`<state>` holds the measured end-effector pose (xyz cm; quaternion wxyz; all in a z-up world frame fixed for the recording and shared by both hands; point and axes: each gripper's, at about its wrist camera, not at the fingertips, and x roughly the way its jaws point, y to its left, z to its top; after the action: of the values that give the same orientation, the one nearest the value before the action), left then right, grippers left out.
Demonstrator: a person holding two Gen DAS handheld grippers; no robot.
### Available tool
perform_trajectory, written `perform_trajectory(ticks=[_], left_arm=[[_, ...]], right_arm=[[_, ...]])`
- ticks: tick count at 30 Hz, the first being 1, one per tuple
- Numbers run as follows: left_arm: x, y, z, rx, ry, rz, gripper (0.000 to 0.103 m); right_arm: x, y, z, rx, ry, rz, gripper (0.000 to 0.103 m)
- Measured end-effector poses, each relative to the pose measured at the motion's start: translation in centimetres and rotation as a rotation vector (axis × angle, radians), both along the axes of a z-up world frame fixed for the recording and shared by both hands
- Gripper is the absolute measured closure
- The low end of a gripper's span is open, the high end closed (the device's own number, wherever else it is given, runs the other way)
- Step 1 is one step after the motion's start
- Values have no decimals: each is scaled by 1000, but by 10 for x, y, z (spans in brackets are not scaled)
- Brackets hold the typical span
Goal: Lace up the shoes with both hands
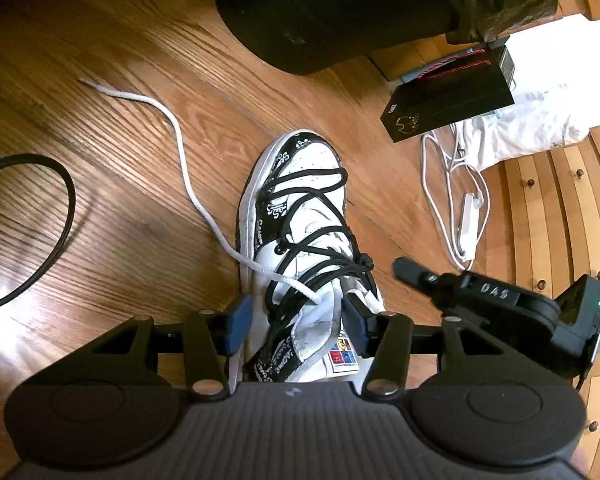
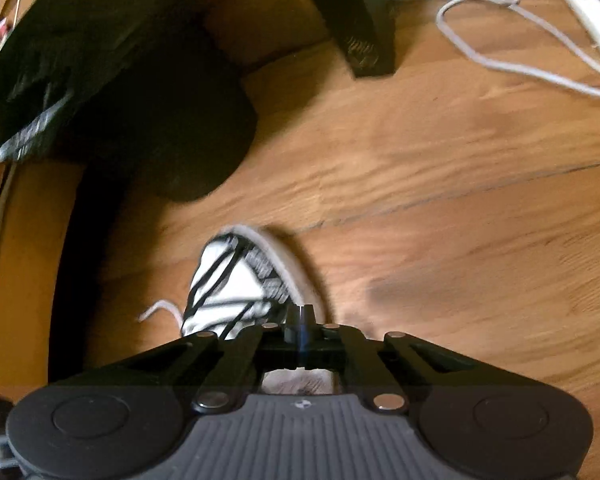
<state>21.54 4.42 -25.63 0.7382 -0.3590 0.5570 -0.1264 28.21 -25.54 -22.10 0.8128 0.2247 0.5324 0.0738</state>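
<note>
The wooden floor lies bare to the left of the shoe, crossed only by a black cable near the left edge. A black bin with a dark liner stands beyond the toe; what is in it cannot be seen. A black box and a tangle of white cord crowd the right side beside wooden drawers. The white and black shoe stands on the floor, toe pointing away, wound with black lace. A white lace trails from its tongue far out to the left. The left gripper straddles the shoe's collar, jaws half open, blue pads either side; whether they press it cannot be told. The right gripper hovers over the shoe's right side, jaws closed with nothing visible between them.
</note>
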Motion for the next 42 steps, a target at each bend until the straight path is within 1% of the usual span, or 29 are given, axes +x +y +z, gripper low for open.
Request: perform_trajectory(ticks=[1,2,4,5,6,8,13,16,18,19,20,21,25,32,35,39,42], left_arm=[[0,0,0,-1,1,1,49],[0,0,0,-2,2,1,50],[0,0,0,-2,2,1,50],[0,0,0,-2,2,1,50],[0,0,0,-3,3,2,50],[1,1,0,-5,4,3,49],[0,1,-1,-9,6,6,50],[0,1,-1,-9,5,6,49],[0,1,-2,-14,7,10,50],[0,1,-3,-15,8,11,50],[0,1,-3,-16,9,12,50],[0,1,-3,-16,9,13,49],[-1,1,-4,-23,14,19,49],[-1,2,-4,-17,12,16,47],[-2,2,-4,-19,11,17,47],[-1,3,-4,-24,14,21,47],[-1,3,-4,-22,13,20,47]], right_arm=[[1,-6,1,11,0,-23,103],[1,-11,1,44,8,-41,103],[3,-15,-2,131,57,-46,101],[3,-13,-5,164,90,-45,96],[3,-9,-7,172,115,-40,94],[2,2,-11,153,144,-8,91],[4,12,-20,176,185,-6,89],[3,18,-22,138,197,10,86],[1,20,-24,121,191,22,86],[0,21,-24,116,183,27,88],[-2,21,-24,111,174,31,97],[-3,21,-23,104,166,34,99],[-4,18,-17,76,137,35,99],[-1,1,-4,20,77,-5,99],[-1,-3,1,-20,53,-8,99],[-3,-7,4,-37,36,-19,99],[-4,-12,2,-6,41,-43,99]])
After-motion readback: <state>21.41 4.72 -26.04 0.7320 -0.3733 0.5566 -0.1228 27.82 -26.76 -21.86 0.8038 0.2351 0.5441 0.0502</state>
